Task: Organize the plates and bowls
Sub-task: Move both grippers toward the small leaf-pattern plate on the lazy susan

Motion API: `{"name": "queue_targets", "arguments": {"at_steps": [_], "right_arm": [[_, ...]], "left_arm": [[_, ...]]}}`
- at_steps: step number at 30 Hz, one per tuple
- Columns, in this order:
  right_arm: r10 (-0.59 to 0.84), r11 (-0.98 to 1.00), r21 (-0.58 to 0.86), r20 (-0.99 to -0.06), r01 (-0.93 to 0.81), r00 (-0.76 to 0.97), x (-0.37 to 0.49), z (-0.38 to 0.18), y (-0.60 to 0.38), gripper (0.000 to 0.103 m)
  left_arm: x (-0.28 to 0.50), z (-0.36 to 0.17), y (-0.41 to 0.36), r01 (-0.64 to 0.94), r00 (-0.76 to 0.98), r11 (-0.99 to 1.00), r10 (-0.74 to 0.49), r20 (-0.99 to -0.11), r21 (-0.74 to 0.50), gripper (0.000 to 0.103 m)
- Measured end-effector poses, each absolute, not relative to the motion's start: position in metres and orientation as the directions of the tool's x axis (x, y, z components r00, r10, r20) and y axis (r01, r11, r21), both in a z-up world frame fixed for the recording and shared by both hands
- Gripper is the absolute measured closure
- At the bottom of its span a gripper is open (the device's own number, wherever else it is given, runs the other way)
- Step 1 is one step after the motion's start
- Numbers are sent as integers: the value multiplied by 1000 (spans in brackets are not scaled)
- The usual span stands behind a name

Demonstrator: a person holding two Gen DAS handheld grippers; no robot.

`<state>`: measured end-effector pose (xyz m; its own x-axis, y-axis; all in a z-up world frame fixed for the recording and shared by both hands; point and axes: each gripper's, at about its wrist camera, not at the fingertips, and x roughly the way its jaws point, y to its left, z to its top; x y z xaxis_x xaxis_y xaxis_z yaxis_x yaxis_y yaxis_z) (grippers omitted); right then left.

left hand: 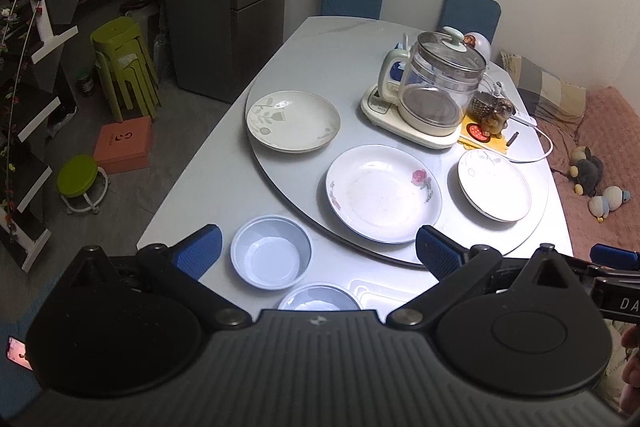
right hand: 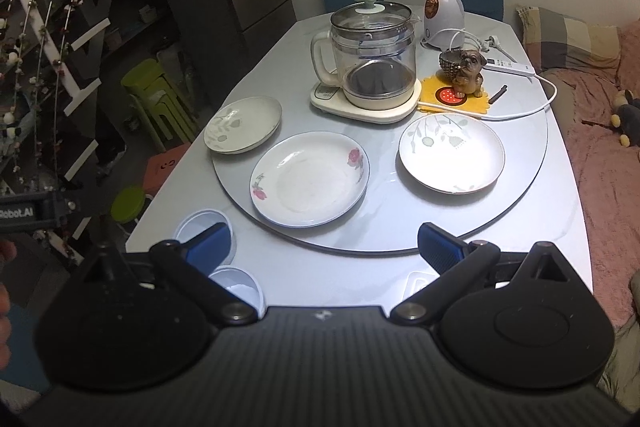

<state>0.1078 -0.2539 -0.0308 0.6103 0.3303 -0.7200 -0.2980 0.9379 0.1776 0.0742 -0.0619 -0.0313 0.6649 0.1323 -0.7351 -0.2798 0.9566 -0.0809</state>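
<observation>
Three plates, the rose plate (left hand: 383, 191) among them, lie apart on the desk's turntable (left hand: 400, 125); two blue bowls (left hand: 272, 252) sit nearer. Both grippers (left hand: 318, 247) (right hand: 325, 245) hover, jaws spread and empty. Glazed rims could slip when pinched.

I am looking along my left hand-held gripper (left hand: 318, 251), which is showing a matte black body with a ribbed central panel bearing a small pale emblem, flanked by two round black housings. Black linkage arms are running forward from silver pivot screws to two fingers (left hand: 438, 253) capped in ribbed blue pads. My right hand-held gripper (right hand: 325, 247) is showing the same build: ribbed black panel, round housings, silver screws, blue-padded fingers (right hand: 210, 247). In the left view its black side is carrying white letters "DA"; in the right view the other unit's side is reading "Robot.AI". Bare skin is peeking in at the frame edges.
</observation>
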Motion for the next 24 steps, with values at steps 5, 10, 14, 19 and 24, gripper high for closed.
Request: {"name": "queue_targets", "arguments": {"at_steps": [5, 10, 14, 19, 24], "right_arm": [[356, 925, 180, -715, -334, 602, 121, -28, -248, 2], [375, 914, 178, -717, -365, 588, 139, -28, -231, 3], [386, 907, 180, -717, -381, 580, 154, -31, -212, 4], [380, 905, 160, -720, -393, 581, 173, -36, -186, 4], [379, 905, 156, -716, -395, 586, 195, -44, -161, 4]], "left_arm": [[85, -33, -54, -294, 663, 954, 160, -732, -58, 0], [98, -37, -34, -332, 642, 941, 172, -747, -68, 0], [109, -40, -13, -351, 625, 934, 181, -759, -66, 0], [127, -51, 19, -368, 609, 927, 179, -773, -75, 0], [152, -60, 46, -369, 607, 926, 173, -776, -83, 0]]}}
